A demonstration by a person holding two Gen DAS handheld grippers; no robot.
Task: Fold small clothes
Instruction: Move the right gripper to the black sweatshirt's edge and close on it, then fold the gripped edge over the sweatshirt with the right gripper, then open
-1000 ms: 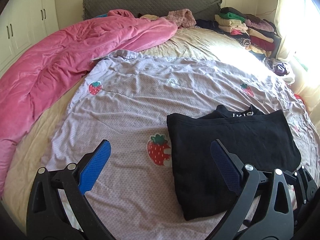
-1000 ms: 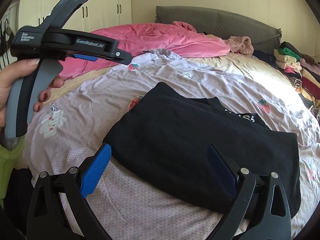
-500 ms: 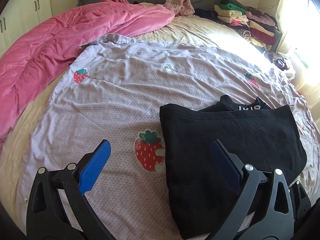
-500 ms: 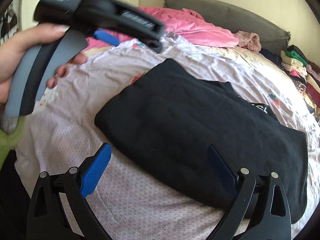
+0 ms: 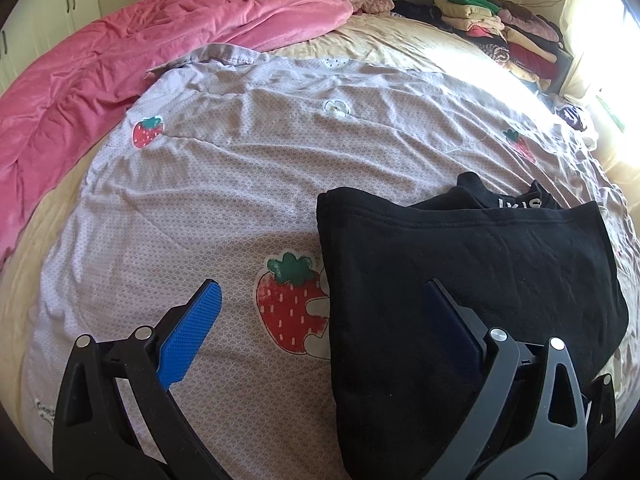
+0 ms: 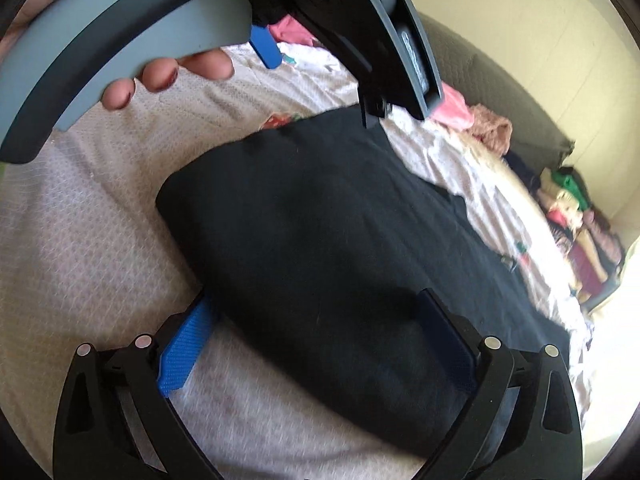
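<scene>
Black garment is lying partly folded on the lilac strawberry sheet, toward the near right part of the bed, with its printed neckline poking out at the far side. Looks like one more fold is left to get it into a compact rectangle, though that's my read, not a given.

Left gripper hangs above the garment's left edge with its fingers spread wide, nothing between them; one pad is over the sheet, the other over the black fabric. Right gripper is also spread wide and holding nothing, straddling the near edge of the garment. In the right wrist view the person's left hand and its tool are up above the cloth.

If I were doing this: pinch both layers at the near edge, one gripper per corner, not just the top layer or it'll peel apart. Lift low, carry the edge over to the far hem in one go, keep both sides level so the fold line stays straight. Careful not to snag the sheet underneath. The pink duvet and the clothes stack at the bed's far right corner are well apart, no worries there.
</scene>
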